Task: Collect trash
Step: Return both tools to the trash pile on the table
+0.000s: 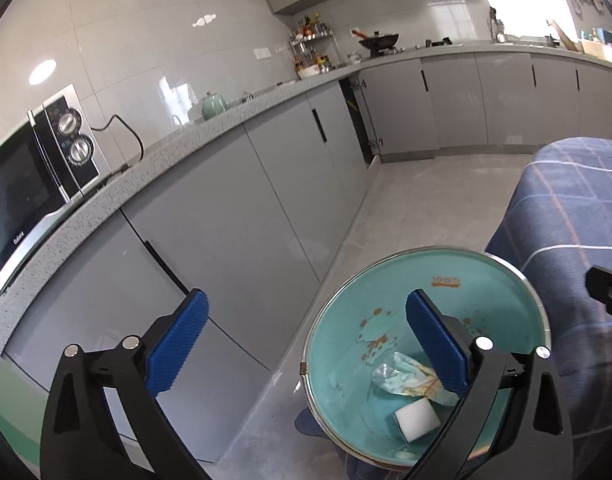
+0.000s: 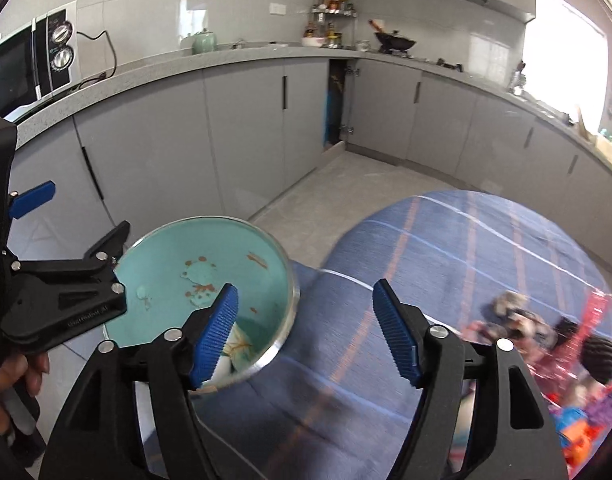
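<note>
The left hand-held gripper point(image 1: 306, 344) has its jaws spread wide, nothing between them. Just under its right finger sits the teal bin point(image 1: 386, 280), holding a crumpled wrapper point(image 1: 402, 376) and a white block point(image 1: 416, 414). The right hand-held gripper point(image 2: 306, 334) is also apart and empty, over a blue checked cloth point(image 2: 446, 240) beside the bin.

Microwave point(image 1: 34, 184), left wrist view: brand "Galanz" in white on lower door frame, small and skewed by lens, legible with effort. Dial markings around two knobs too small to read.

Bin point(image 1: 426, 320), teal interior: orange printed mark on far inner wall, seen mirrored or inverted, not legible; cartoon animal print below it carries no readable wording.

Left gripper point(image 2: 32, 254), right wrist view: faint embossed lettering on black body, not legible.

Wrapper point(image 1: 410, 380) in bin: print unreadable.
</note>
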